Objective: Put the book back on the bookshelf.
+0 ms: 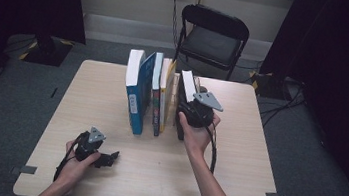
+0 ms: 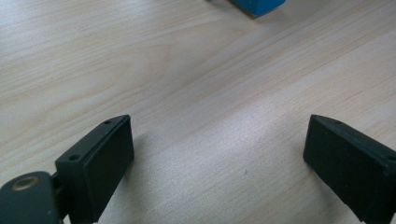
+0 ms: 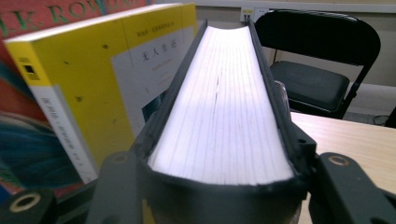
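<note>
A row of books stands upright mid-table: a blue book [image 1: 137, 98] at the left, thinner ones beside it, a yellow book [image 3: 107, 79], and a black-covered book [image 1: 187, 85] at the right end. My right gripper [image 1: 190, 103] straddles the black-covered book [image 3: 224, 107] from the near side, one jaw along each cover, white page edges facing up between them. The pads do not look pressed in. My left gripper [image 1: 110, 157] lies low over the table [image 1: 232, 185] at the front left, jaws wide apart with bare wood between them [image 2: 217, 158].
A black folding chair [image 1: 213, 37] stands behind the table's far edge, with cables on the floor beside it. A red book [image 3: 46, 14] stands left of the yellow one. A corner of the blue book [image 2: 257, 5] shows ahead of the left gripper.
</note>
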